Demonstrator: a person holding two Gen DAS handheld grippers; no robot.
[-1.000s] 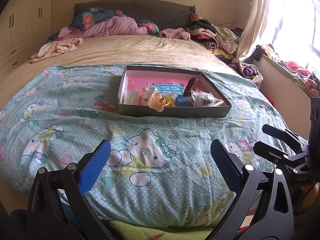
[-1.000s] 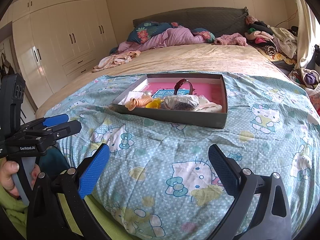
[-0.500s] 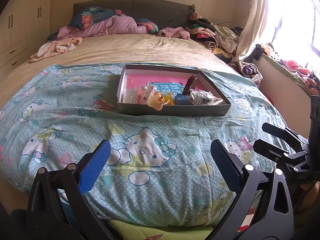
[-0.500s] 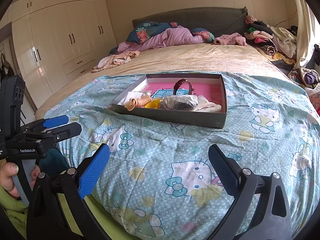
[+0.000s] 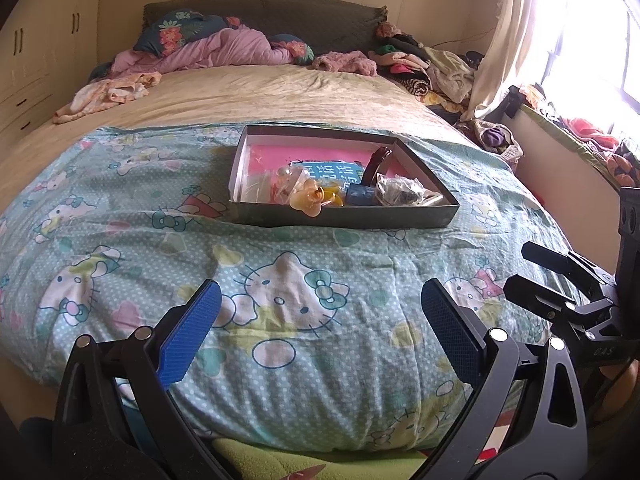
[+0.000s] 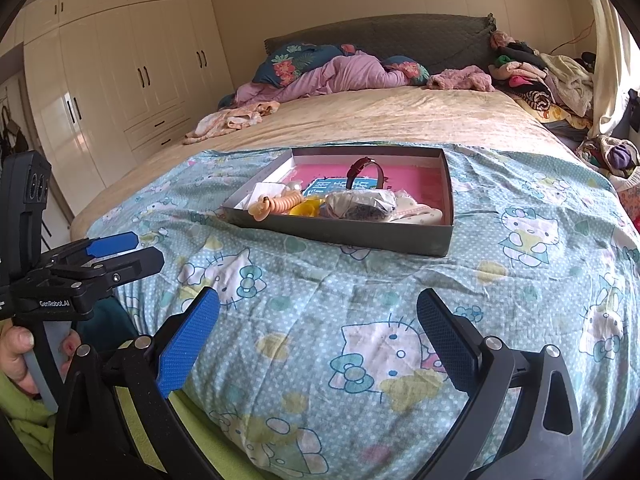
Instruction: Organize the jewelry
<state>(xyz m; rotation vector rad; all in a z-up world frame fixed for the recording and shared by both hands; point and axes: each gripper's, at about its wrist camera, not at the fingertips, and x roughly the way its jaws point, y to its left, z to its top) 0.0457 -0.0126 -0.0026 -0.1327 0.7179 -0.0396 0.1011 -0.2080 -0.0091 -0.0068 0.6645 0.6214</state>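
From the left wrist, the left hand-held gripper (image 5: 320, 320) hangs over the foot edge of the bed (image 5: 280, 92), its blue fingers (image 5: 188, 340) spread wide with nothing between them. A shallow box (image 5: 344, 220) sits on the cartoon-cat blanket (image 5: 120, 240) near the middle of the bed, well apart from the gripper. In it lie a watch (image 5: 376, 164), a peach hair clip (image 5: 306, 200), a clear bag (image 5: 400, 192) and a blue card (image 5: 332, 170). The right hand-held gripper (image 5: 524, 268) shows at the right edge, also spread.

From the right wrist, the right hand-held gripper (image 6: 318, 324) is spread and empty over the same foot edge. The box (image 6: 340, 236) lies ahead, the watch (image 6: 366, 172) standing upright inside. A hand (image 6: 16, 352) grips the left hand-held gripper (image 6: 132, 250) at the left.
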